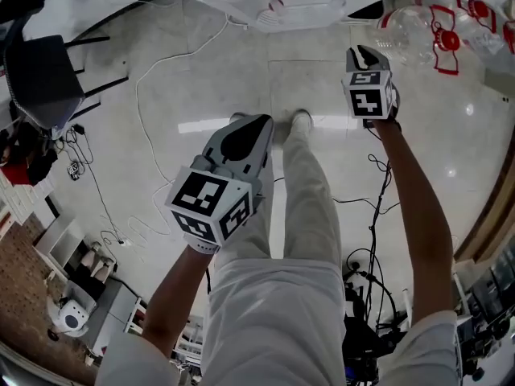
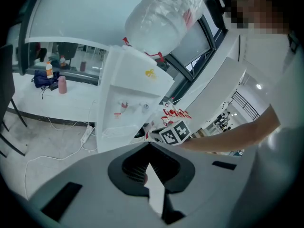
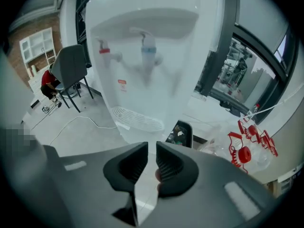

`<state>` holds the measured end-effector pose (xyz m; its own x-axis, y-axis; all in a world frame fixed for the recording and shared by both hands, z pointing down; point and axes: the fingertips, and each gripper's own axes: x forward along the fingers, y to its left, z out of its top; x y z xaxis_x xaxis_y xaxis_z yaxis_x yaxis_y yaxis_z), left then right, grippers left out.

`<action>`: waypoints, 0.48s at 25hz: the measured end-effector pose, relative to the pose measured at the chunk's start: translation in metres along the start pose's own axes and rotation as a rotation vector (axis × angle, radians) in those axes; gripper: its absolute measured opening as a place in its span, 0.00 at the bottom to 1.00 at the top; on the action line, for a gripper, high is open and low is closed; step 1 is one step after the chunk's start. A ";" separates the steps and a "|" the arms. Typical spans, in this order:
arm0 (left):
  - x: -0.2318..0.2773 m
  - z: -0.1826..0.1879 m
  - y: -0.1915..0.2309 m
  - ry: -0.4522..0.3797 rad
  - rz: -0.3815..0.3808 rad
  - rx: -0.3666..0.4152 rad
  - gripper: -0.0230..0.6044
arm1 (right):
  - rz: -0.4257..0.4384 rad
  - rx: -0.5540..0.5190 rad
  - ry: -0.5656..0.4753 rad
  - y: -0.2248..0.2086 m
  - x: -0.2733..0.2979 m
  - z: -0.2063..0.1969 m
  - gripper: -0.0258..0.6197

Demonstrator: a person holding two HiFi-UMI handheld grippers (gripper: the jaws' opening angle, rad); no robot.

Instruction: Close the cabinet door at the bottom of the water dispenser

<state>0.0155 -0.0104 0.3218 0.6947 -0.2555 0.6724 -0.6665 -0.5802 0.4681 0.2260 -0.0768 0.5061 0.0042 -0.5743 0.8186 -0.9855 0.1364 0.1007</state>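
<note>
as cabinet door is hidden in all views, closure cannot be judged; left gripper (image 2: 149, 147) clenched empty, right gripper (image 3: 151, 149) barely parted, nothing held.

Hand-held tools: the left gripper (image 1: 256, 125) and the right gripper (image 1: 362, 53) have smooth grey moulded shells that taper to a rounded nose, each with shallow rectangular recesses. Each carries a white cube with black square markers: the left cube (image 1: 211, 203) and the right cube (image 1: 368, 93). The left pads (image 2: 128, 167) and the right pads (image 3: 173, 167) are black and finely ribbed. The person wears white trousers (image 1: 282, 296), white short sleeves (image 1: 430, 348) and pale shoes (image 1: 300, 119).
</note>
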 end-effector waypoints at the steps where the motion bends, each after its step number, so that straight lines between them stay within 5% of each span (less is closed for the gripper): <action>1: -0.007 0.003 -0.003 -0.008 0.003 0.001 0.04 | 0.006 -0.005 -0.011 0.003 -0.011 0.003 0.12; 12: -0.070 0.029 -0.034 -0.093 0.021 -0.009 0.04 | 0.100 0.057 -0.090 0.033 -0.112 0.050 0.06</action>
<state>-0.0025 0.0049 0.2426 0.7021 -0.3382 0.6266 -0.6834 -0.5672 0.4596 0.1841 -0.0483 0.3897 -0.1075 -0.6307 0.7685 -0.9882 0.1523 -0.0132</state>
